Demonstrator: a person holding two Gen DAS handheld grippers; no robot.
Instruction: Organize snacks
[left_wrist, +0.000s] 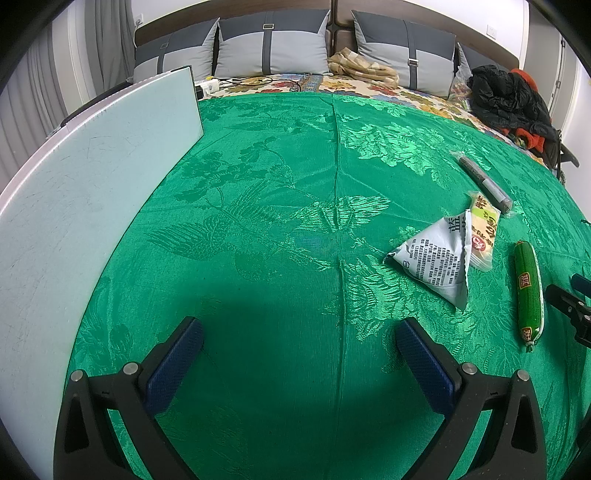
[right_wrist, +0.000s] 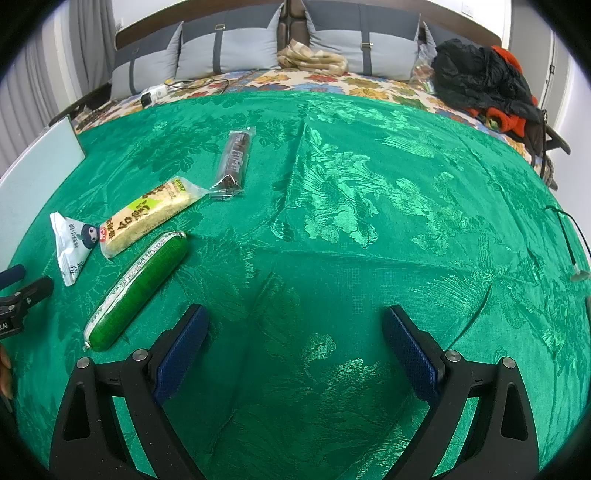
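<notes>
Left gripper (left_wrist: 299, 350) and right gripper (right_wrist: 295, 338): both spread wide, empty. No sorting appears done. Green plastic-cased sausage (right_wrist: 136, 290), white triangular pouch (right_wrist: 74, 247), yellow cake pack (right_wrist: 151, 214) and dark wrapped bar (right_wrist: 236, 158) lie loosely clustered on the green brocade cloth (right_wrist: 369, 221) at ten o'clock.

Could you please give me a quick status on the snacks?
Left gripper and right gripper open, empty. Four snacks loose on green cloth, including green sausage and white packet. White board left; nothing blocking.
</notes>
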